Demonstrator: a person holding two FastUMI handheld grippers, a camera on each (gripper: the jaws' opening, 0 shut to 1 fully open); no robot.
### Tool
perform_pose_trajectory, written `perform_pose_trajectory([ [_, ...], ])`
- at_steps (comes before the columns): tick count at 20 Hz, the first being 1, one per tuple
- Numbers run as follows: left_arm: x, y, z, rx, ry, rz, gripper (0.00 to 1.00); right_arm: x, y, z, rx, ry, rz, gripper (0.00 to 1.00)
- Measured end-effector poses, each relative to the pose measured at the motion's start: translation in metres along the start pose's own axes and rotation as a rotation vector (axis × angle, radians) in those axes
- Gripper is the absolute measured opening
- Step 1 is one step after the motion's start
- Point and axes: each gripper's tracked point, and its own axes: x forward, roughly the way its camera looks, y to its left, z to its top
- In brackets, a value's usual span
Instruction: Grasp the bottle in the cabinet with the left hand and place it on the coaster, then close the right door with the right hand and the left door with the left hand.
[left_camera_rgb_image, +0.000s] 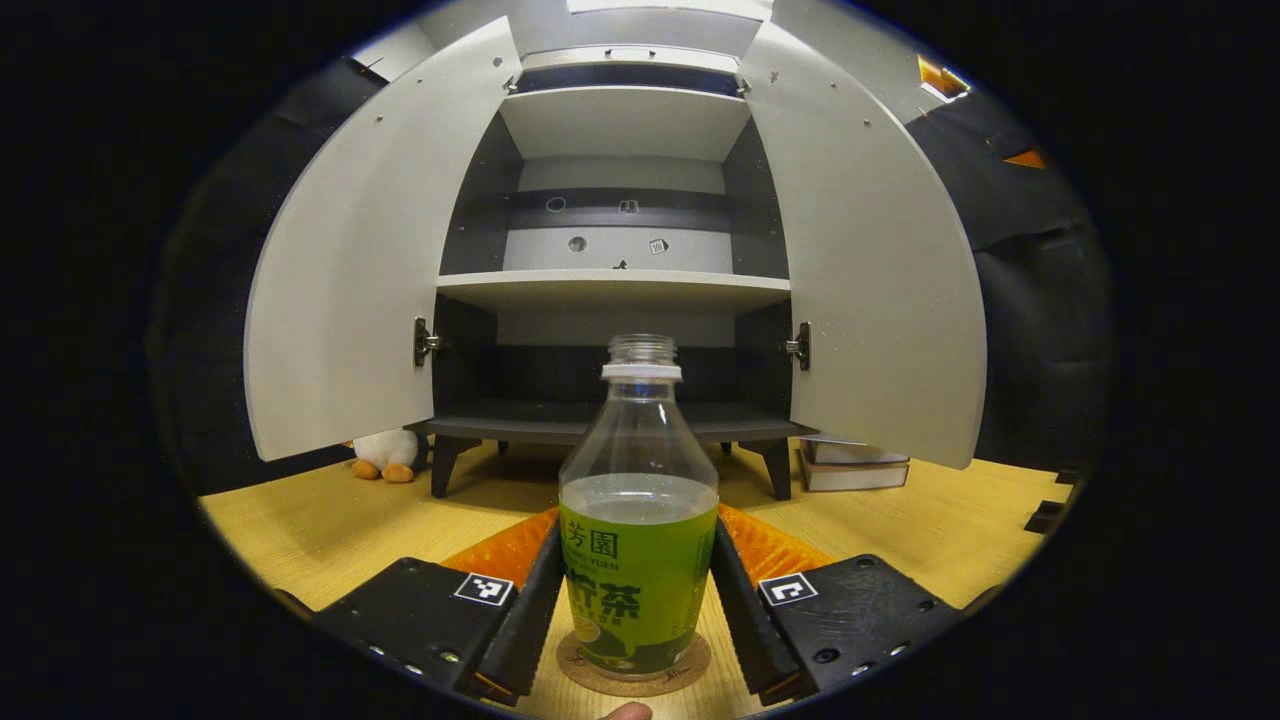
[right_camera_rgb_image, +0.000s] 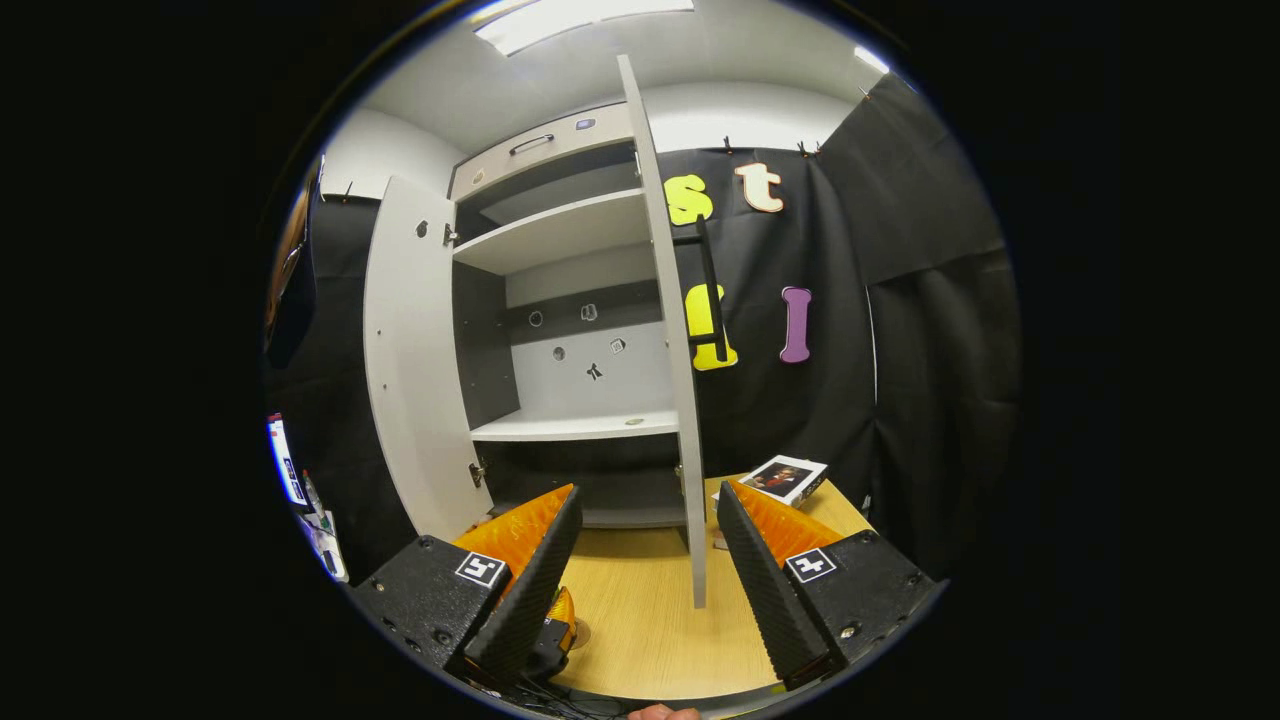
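The clear bottle (left_camera_rgb_image: 638, 580), half full of liquid with a green label and no cap, stands upright on the round cork coaster (left_camera_rgb_image: 692, 668) on the wooden surface. My left gripper (left_camera_rgb_image: 637, 530) has both ribbed fingers against the bottle's sides. Behind it the grey cabinet (left_camera_rgb_image: 615, 290) stands with its left door (left_camera_rgb_image: 340, 280) and right door (left_camera_rgb_image: 880, 280) wide open. In the right gripper view, my right gripper (right_camera_rgb_image: 648, 492) is open and holds nothing. The right door's front edge (right_camera_rgb_image: 680, 400) stands just beyond the gap between its fingers.
A plush toy (left_camera_rgb_image: 388, 452) lies by the cabinet's left leg. Stacked books (left_camera_rgb_image: 850, 465) sit under the right door, and a book (right_camera_rgb_image: 785, 478) lies beyond that door. Black cloth walls close in both sides. The wooden surface (right_camera_rgb_image: 640, 620) runs up to the cabinet.
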Motion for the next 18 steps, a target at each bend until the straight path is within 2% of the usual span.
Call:
perform_pose_trajectory([
  [3, -0.002, -0.002, 0.0, 0.002, -0.004, -0.012, 0.74, 0.0, -0.004, 0.0, -0.001, 0.0, -0.01, 0.84],
  [6, -0.001, -0.005, -0.006, -0.021, 0.019, -0.026, 0.78, 0.002, -0.004, -0.001, 0.009, 0.003, -0.008, 0.84],
  [8, 0.001, -0.008, -0.011, -0.032, 0.042, -0.037, 0.87, 0.003, -0.005, -0.002, 0.017, 0.007, -0.008, 0.84],
  [9, 0.001, -0.008, -0.013, -0.031, 0.049, -0.037, 0.94, 0.003, -0.006, -0.003, 0.018, 0.01, -0.009, 0.84],
  [18, 0.003, -0.003, -0.002, -0.014, 0.035, -0.023, 0.96, 0.005, -0.013, -0.006, 0.022, 0.013, -0.016, 0.84],
])
